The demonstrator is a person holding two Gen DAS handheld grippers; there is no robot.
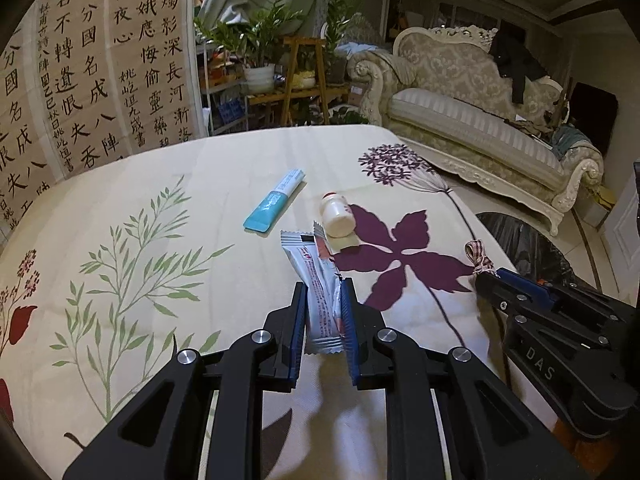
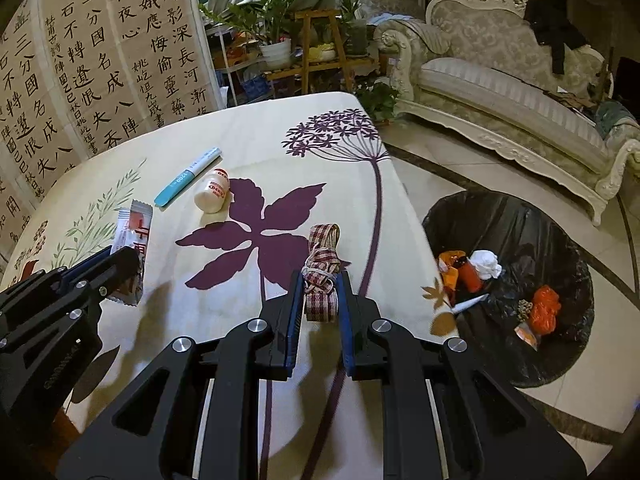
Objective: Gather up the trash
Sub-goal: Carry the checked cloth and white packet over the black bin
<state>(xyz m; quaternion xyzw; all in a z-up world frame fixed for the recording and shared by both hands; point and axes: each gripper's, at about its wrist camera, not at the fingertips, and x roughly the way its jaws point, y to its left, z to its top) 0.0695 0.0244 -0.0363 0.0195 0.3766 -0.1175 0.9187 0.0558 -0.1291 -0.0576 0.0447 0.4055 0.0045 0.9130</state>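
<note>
You work over a floral tablecloth [image 2: 240,136], calligraphy panels [image 1: 80,80] behind it. Beside its purple leaf print lie a small white bottle [image 1: 338,214] and a teal tube [image 2: 186,178] marked "1200". Your left gripper [image 1: 324,316] clamps a snack wrapper [image 1: 318,280]; your right gripper [image 2: 320,304] clamps a plaid ribbon [image 2: 322,272], near the black-lined trash bin [image 2: 520,224].
</note>
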